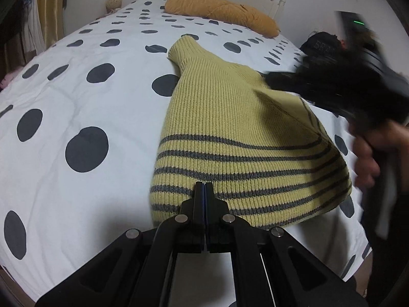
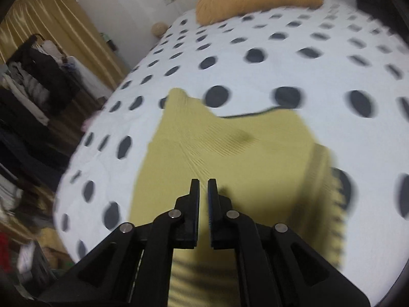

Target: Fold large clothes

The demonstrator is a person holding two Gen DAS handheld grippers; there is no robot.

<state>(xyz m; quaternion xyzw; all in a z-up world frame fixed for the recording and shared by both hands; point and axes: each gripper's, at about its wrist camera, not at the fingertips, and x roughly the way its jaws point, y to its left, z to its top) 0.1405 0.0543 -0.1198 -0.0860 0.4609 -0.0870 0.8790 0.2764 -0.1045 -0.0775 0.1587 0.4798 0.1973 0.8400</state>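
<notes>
A yellow knit sweater (image 1: 230, 117) with grey stripes near its hem lies partly folded on the white dotted bedspread (image 1: 76, 97). My left gripper (image 1: 205, 183) is shut at the striped hem; I cannot tell if any fabric is between the fingers. My right gripper (image 2: 203, 181) hovers over the sweater (image 2: 230, 153), its fingers a small gap apart with nothing between them. In the left wrist view it is a blurred black shape (image 1: 332, 81) over the sweater's right side, held by a hand (image 1: 368, 158).
An orange bolster pillow (image 1: 219, 10) lies at the head of the bed, also in the right wrist view (image 2: 258, 0). A black item (image 1: 322, 44) lies at the bed's right edge. A clothes rack (image 2: 38, 71) and yellow curtains (image 2: 58, 18) stand left of the bed.
</notes>
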